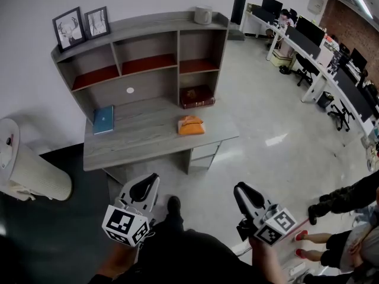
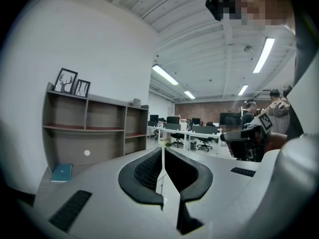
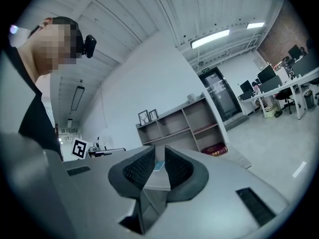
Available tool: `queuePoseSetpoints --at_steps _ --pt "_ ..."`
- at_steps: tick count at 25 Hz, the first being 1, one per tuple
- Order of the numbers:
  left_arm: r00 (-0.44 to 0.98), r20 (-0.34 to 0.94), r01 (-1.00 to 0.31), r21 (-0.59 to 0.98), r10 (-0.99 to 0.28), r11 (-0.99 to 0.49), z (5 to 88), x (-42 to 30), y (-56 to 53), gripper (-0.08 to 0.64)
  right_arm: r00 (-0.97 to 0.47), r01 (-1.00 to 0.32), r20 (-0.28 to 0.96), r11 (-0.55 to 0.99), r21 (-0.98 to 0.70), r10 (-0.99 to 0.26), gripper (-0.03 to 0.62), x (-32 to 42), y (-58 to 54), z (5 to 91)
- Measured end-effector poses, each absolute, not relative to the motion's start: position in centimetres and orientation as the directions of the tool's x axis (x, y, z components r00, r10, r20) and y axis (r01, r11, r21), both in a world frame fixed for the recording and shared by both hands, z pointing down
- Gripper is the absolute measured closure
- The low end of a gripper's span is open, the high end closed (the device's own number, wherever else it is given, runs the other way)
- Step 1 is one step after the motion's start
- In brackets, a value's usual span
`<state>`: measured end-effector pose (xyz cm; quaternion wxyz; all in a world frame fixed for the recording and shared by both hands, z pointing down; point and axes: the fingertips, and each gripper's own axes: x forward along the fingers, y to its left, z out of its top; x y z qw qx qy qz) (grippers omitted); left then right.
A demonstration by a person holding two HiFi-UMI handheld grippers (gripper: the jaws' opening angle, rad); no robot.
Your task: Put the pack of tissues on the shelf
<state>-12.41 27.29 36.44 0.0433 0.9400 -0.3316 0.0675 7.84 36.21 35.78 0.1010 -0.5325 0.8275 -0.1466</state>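
The pack of tissues (image 1: pixel 191 125) is orange and soft, with a rumpled top. It lies toward the right of the grey tabletop (image 1: pixel 148 142), below the shelf (image 1: pixel 142 47) and just in front of a dark red box (image 1: pixel 197 97). Any print on it is too small to read. The left tool (image 1: pixel 148 183) has its jaws together on nothing. The right tool (image 1: pixel 241 189) is only a slit apart and empty (a blue book (image 1: pixel 103 119) shows through the gap). The 2 tools hang well apart from the tabletop.

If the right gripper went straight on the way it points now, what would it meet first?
Probably the desk, near the blue book seen between the jaws; nothing nearer shows, though depth is unclear.
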Motion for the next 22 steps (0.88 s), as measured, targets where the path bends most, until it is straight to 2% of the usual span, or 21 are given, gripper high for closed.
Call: queuePoseSetpoints --at_steps 10,22 --pt "0.774 0.133 -0.628 0.043 -0.619 -0.777 37.1 -10.9 16.8 0.532 -0.431 -0.833 -0.019 0.406 -0.375 -0.902 0.571 8.7 25.8 35.5" --pt "0.803 0.109 -0.594 0.061 -0.586 -0.802 35.8 -11.0 2.2 0.532 -0.459 -0.831 -0.014 0.435 -0.347 -0.888 0.571 6.2 10.1 33.7"
